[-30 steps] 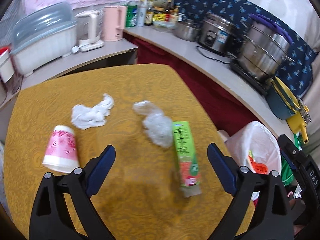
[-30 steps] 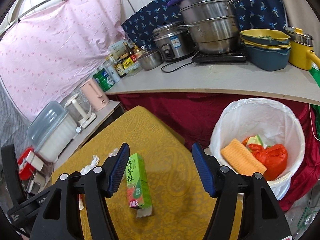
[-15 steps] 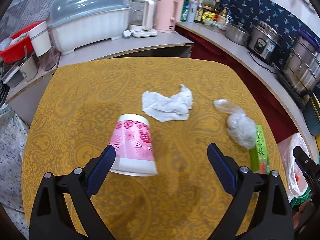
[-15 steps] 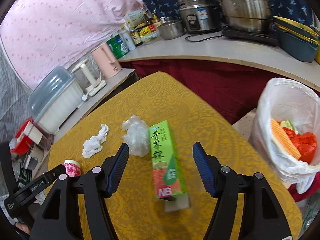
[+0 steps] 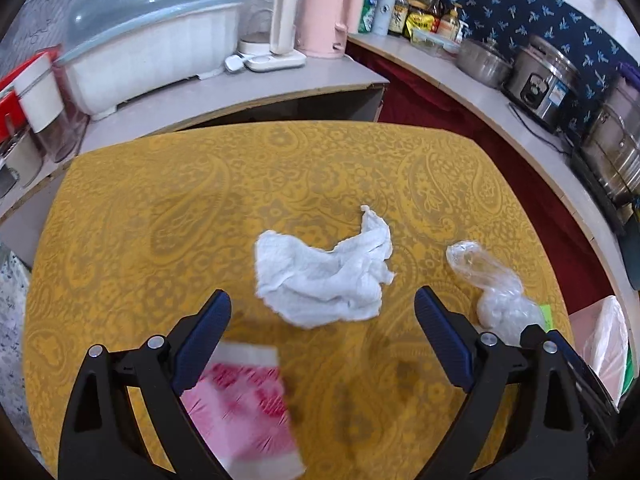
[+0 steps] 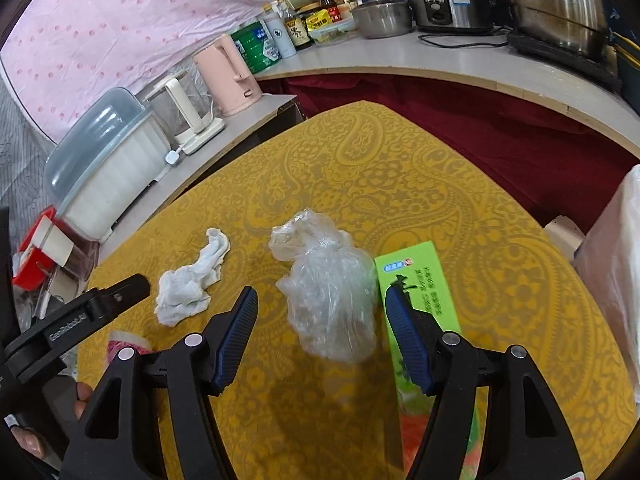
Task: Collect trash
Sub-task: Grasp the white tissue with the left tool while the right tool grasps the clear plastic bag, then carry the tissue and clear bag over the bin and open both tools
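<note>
On the yellow tablecloth [image 5: 280, 168] lie a crumpled white tissue [image 5: 324, 276], a pink paper cup [image 5: 248, 412], a clear plastic bag [image 5: 496, 296] and a green drink carton [image 6: 424, 296]. My left gripper [image 5: 322, 340] is open and empty, just short of the tissue, with the cup on its side under the left finger. My right gripper [image 6: 322, 340] is open and empty; the plastic bag [image 6: 328, 300] lies between its fingertips, and the carton is under the right finger. The tissue [image 6: 192, 280] is to its left.
A white-lined trash bin [image 5: 604, 344] stands off the table's right edge. Counters behind hold a covered dish rack [image 5: 148, 48], kettles [image 5: 324, 16], bottles, a rice cooker [image 5: 544, 80] and steel pots [image 6: 556, 8]. The left gripper's body [image 6: 76, 332] shows at the right view's left.
My left gripper has moved forward past the cup toward the tissue. My right gripper has shifted left and closer, from over the carton to around the plastic bag.
</note>
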Tool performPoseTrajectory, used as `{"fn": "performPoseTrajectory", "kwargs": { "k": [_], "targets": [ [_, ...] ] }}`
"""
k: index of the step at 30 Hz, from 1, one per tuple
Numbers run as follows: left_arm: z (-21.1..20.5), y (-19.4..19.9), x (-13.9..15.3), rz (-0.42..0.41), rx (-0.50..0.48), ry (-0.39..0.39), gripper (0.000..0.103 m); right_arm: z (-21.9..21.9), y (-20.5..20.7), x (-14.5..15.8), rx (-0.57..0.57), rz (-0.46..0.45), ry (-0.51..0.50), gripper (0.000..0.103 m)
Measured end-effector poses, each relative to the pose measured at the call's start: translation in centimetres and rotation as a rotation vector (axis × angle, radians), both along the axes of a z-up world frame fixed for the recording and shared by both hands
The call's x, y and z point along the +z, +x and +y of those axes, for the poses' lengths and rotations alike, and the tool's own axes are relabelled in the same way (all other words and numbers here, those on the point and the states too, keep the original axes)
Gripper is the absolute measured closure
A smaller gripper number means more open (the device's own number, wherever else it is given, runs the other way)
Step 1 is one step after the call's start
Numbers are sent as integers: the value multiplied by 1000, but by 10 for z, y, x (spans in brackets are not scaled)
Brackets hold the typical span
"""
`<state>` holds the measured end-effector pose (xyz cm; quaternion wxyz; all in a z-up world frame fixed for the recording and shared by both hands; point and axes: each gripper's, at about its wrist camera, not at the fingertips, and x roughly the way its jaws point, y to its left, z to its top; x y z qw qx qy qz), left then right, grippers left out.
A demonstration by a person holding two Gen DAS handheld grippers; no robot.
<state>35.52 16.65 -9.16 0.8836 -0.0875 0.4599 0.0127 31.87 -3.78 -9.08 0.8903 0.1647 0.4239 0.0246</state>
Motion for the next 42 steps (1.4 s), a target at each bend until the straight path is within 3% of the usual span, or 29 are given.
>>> {"fn": "performPoseTrajectory", "kwargs": {
  "k": [5,10,13,16,18,21,24,31,42],
  "targets": [
    [-19,30,-33,64,-29,21,15,12,18,-8,32,-13,-54,39],
    [-31,38,-43,62,-66,75,26,20,26,-19,60,1,-81,46],
    [-37,39,-45,71,-84,108,37,22,28,-21,77,1,-90,56],
    [-37,38,-43,61,-89,118,59,21,30,-26,75,15,-76,65],
    [-34,38,-41,62,-88,108,83,17,29,-24,76,15,-55,72],
    [-24,35,-34,72,-87,34,88,14,24,-14,78,-5,-30,75],
    [-24,27,-19,44,-82,20,89,12,15,7,77,-52,-25,76],
    [-36,-10,47,-65,-117,-37,89,-9,-17,67,31,-179,5,76],
    [-104,-77,140,-233,-246,-56,89,-81,-88,146,-96,-348,9,76]
  ]
}}
